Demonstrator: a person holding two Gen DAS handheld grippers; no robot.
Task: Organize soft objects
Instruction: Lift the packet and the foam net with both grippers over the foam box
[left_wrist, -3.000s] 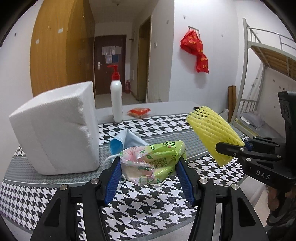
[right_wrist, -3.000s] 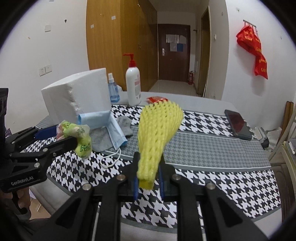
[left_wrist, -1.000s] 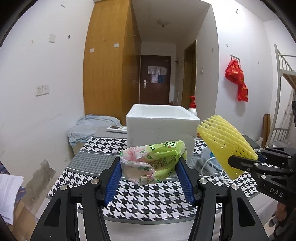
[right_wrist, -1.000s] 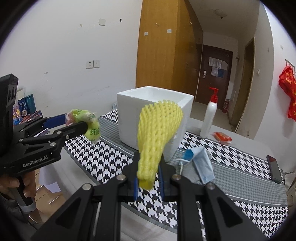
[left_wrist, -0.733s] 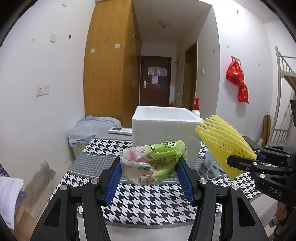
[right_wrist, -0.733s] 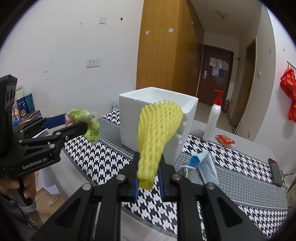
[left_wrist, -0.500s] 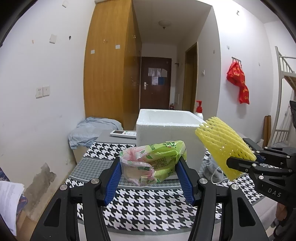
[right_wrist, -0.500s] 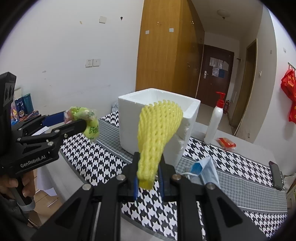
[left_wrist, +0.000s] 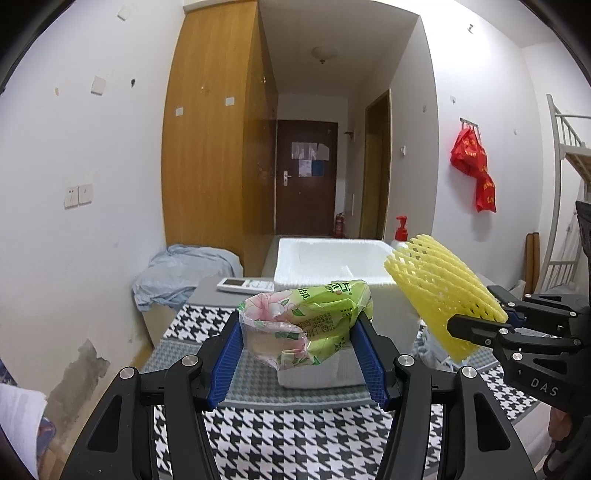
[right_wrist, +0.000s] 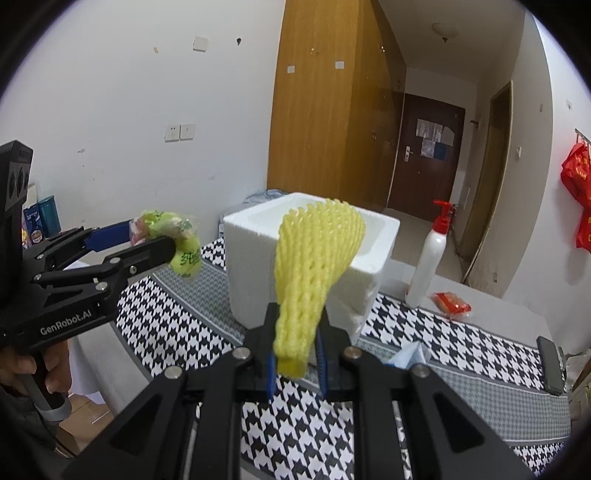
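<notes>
With both tools raised over the near edge of the black-and-white houndstooth tablecloth (left_wrist: 295, 435), the left gripper (left_wrist: 297, 334) has its blue pads clamped on a crumpled green-and-pink plastic tissue packet (left_wrist: 306, 325), jaws at a medium gap set by the packet's width; packet is off the table, in the air in front of the box. Right gripper (right_wrist: 295, 360) is pinched narrow on the lower end of a yellow foam mesh fruit sleeve (right_wrist: 314, 273), which stands up and fans out above the fingers, also clear of the table. From the left wrist view the sleeve sits just right of the packet, apart from it. Person's hand (right_wrist: 33, 373) grips the left tool's handle at the left edge of the right wrist view. Next back: open white polystyrene foam box (right_wrist: 258, 266) standing on the cloth, grey band under it. Light blue face mask (right_wrist: 412, 354) lies on the cloth right of the box. White pump bottle with red top (right_wrist: 430, 258) stands beyond, small red packet (right_wrist: 452, 301) flat beside it, dark phone (right_wrist: 548, 365) at the far right edge. White remote control (left_wrist: 245, 284) and a rumpled pale blue cloth (left_wrist: 181, 273) lie behind-left of the box. Red plastic bags (left_wrist: 476, 173) hang on the far right wall.
</notes>
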